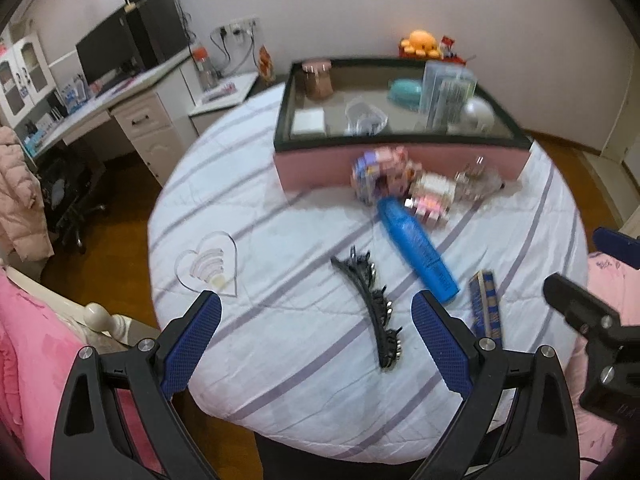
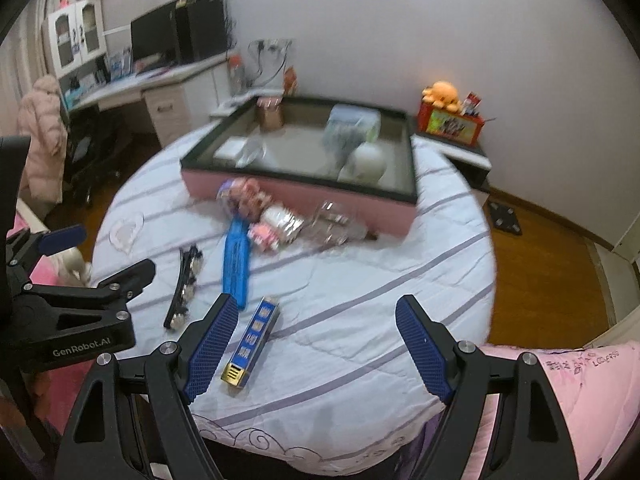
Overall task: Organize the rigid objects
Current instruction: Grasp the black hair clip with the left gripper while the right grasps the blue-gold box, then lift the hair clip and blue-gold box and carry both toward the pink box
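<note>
Right under my left gripper [image 1: 316, 320] lies a black hair clip [image 1: 374, 304], and my jaws there are spread wide with nothing in them. My right gripper [image 2: 316, 328] is spread wide too and holds nothing; a small blue and gold box [image 2: 253, 342] lies just beside its left finger. I use the pink tray [image 1: 320, 168] as my landmark. It sits at the far side of the round table with the striped cloth [image 1: 280, 360]. Some things are already inside the tray: a jar with a pink lid [image 1: 317, 79], a teal case [image 1: 405, 94], a clear box [image 1: 448, 94] and a white ball [image 1: 478, 114]. So I think part of the job is done. In front of the tray a blue bottle [image 1: 416, 246], some pink toy blocks [image 1: 400, 180] and a little glass bottle [image 1: 478, 176] lie on the cloth. A clear heart [image 1: 208, 264] lies far to the tray's left. All these are left to tidy.
</note>
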A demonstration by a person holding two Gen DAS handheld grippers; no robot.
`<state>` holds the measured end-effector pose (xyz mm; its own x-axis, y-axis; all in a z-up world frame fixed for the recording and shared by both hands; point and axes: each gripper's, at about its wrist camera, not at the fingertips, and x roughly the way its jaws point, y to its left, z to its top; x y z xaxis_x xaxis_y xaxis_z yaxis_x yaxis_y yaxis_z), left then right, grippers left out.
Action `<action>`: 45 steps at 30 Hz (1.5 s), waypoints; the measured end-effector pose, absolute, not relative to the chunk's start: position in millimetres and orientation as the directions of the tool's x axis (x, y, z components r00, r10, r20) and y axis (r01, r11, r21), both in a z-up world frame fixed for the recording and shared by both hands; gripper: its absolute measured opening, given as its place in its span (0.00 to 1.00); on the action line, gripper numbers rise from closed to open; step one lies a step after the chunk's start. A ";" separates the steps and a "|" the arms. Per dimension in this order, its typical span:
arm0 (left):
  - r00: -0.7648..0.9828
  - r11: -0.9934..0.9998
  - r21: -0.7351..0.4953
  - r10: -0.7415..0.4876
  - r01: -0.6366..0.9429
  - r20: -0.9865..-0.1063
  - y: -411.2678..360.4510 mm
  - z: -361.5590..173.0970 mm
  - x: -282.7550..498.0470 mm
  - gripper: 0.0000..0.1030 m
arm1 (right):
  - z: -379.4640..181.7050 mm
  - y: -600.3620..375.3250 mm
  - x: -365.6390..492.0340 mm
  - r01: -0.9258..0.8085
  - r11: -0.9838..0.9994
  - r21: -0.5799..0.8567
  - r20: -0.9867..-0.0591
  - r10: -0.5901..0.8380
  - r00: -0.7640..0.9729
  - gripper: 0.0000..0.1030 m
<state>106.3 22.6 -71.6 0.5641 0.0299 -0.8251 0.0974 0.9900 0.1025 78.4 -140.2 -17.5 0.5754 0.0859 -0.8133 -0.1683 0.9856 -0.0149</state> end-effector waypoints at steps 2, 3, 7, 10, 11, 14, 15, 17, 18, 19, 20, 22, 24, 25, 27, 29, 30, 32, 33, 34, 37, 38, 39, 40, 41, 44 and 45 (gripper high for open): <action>0.538 0.989 0.104 0.033 0.103 -0.843 23.4 -84.4 111.0 0.95 | -32.0 -136.6 83.2 -0.179 0.984 0.010 -0.835 0.107 0.540 0.80; 0.520 0.989 0.103 0.034 0.104 -0.853 24.1 -91.7 113.6 0.95 | -41.5 -135.1 86.0 -0.182 0.983 0.021 -0.849 0.114 0.516 0.80; 0.475 0.990 0.075 0.011 0.116 -0.880 28.3 -111.9 121.1 0.97 | -66.3 -125.5 92.5 -0.194 0.981 -0.005 -0.876 0.089 0.474 0.79; 0.475 0.992 0.062 0.002 0.110 -0.880 32.7 -113.4 124.6 1.00 | -82.1 -119.1 98.5 -0.210 0.978 0.002 -0.892 0.096 0.441 0.79; 0.472 0.992 0.057 -0.004 0.114 -0.881 32.9 -113.1 125.2 1.00 | -87.3 -118.6 100.5 -0.209 0.978 -0.005 -0.898 0.087 0.431 0.79; 0.475 0.990 0.067 -0.002 0.127 -0.880 29.4 -112.4 126.1 1.00 | -90.7 -117.1 97.7 -0.226 0.973 -0.041 -0.888 0.069 0.455 0.77; 0.471 0.989 0.065 -0.006 0.135 -0.882 26.5 -113.1 126.2 1.00 | -89.3 -117.6 96.2 -0.230 0.972 -0.043 -0.885 0.070 0.460 0.71; 0.463 0.988 0.061 -0.013 0.144 -0.886 23.4 -114.3 128.2 1.00 | -85.9 -120.6 93.8 -0.233 0.972 -0.042 -0.882 0.073 0.466 0.54; 0.460 0.987 0.057 -0.020 0.153 -0.888 22.5 -114.4 127.3 1.00 | -84.9 -122.9 93.3 -0.229 0.972 -0.045 -0.881 0.069 0.467 0.44; 0.458 0.985 0.054 -0.028 0.166 -0.888 20.9 -115.8 126.4 0.99 | -83.9 -126.2 93.0 -0.223 0.974 -0.048 -0.881 0.064 0.469 0.34; 0.458 0.982 0.057 -0.032 0.179 -0.888 17.8 -117.0 126.0 0.94 | -83.5 -128.5 93.2 -0.218 0.975 -0.048 -0.880 0.062 0.470 0.30; 0.444 0.977 0.042 -0.056 0.207 -0.895 12.5 -121.8 124.6 0.71 | -83.7 -135.4 93.3 -0.214 0.977 -0.026 -0.880 0.079 0.468 0.24; 0.458 0.974 0.018 -0.090 0.227 -0.884 11.0 -117.9 120.6 0.52 | -84.1 -141.8 94.2 -0.207 0.978 0.007 -0.879 0.105 0.465 0.21; 0.459 0.970 0.013 -0.102 0.241 -0.883 10.2 -115.9 118.7 0.33 | -84.8 -143.0 98.6 -0.203 0.979 0.013 -0.878 0.109 0.466 0.18; 0.450 0.966 -0.002 -0.122 0.259 -0.885 9.2 -112.9 115.9 0.19 | -85.4 -145.7 100.4 -0.200 0.979 0.026 -0.877 0.118 0.465 0.17; 0.446 0.965 -0.004 -0.124 0.260 -0.886 9.2 -112.5 115.6 0.18 | -85.7 -148.8 103.0 -0.200 0.979 0.046 -0.876 0.136 0.463 0.17; 0.445 0.966 -0.006 -0.125 0.259 -0.887 9.9 -112.2 115.3 0.18 | -85.9 -149.5 104.9 -0.198 0.979 0.052 -0.875 0.141 0.463 0.17; 0.438 0.968 -0.016 -0.128 0.251 -0.890 10.9 -111.8 115.6 0.18 | -86.1 -151.2 106.4 -0.195 0.979 0.064 -0.873 0.149 0.465 0.17; 0.437 0.968 -0.016 -0.128 0.249 -0.891 11.5 -111.1 114.9 0.18 | -86.2 -151.9 106.7 -0.191 0.979 0.070 -0.871 0.153 0.466 0.17; 0.435 0.969 -0.015 -0.125 0.246 -0.892 10.2 -111.8 116.0 0.18 | -86.4 -152.3 107.0 -0.186 0.980 0.075 -0.870 0.155 0.467 0.17; 0.438 0.970 -0.004 -0.114 0.243 -0.892 10.7 -111.4 114.8 0.18 | -85.8 -153.6 108.2 -0.179 0.981 0.081 -0.869 0.157 0.469 0.17; 0.440 0.970 -0.001 -0.111 0.243 -0.891 10.4 -111.1 114.6 0.18 | -85.3 -154.0 108.2 -0.178 0.981 0.080 -0.869 0.156 0.469 0.17; 0.440 0.970 0.000 -0.109 0.242 -0.891 9.4 -111.5 115.5 0.18 | -84.6 -154.1 107.8 -0.177 0.981 0.081 -0.869 0.157 0.470 0.17; 0.439 0.971 -0.001 -0.109 0.240 -0.892 9.4 -111.9 116.0 0.18 | -83.5 -155.9 106.5 -0.174 0.981 0.083 -0.868 0.157 0.471 0.17; 0.438 0.971 -0.001 -0.109 0.238 -0.892 9.9 -112.1 116.0 0.18 | -82.6 -156.3 106.5 -0.172 0.981 0.085 -0.867 0.158 0.473 0.17; 0.440 0.973 0.000 -0.104 0.231 -0.892 9.5 -112.0 115.4 0.18 | -78.9 -158.6 104.0 -0.165 0.982 0.093 -0.861 0.162 0.482 0.17; 0.441 0.973 0.001 -0.103 0.230 -0.892 8.7 -112.3 115.6 0.18 | -77.5 -159.6 102.8 -0.164 0.982 0.094 -0.859 0.163 0.486 0.17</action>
<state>115.6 8.7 -112.3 0.4410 -0.1030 -0.8916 0.2299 0.9732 0.0013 102.8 -159.6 -77.5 0.4860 0.1631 -0.8586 -0.1641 0.9820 0.0937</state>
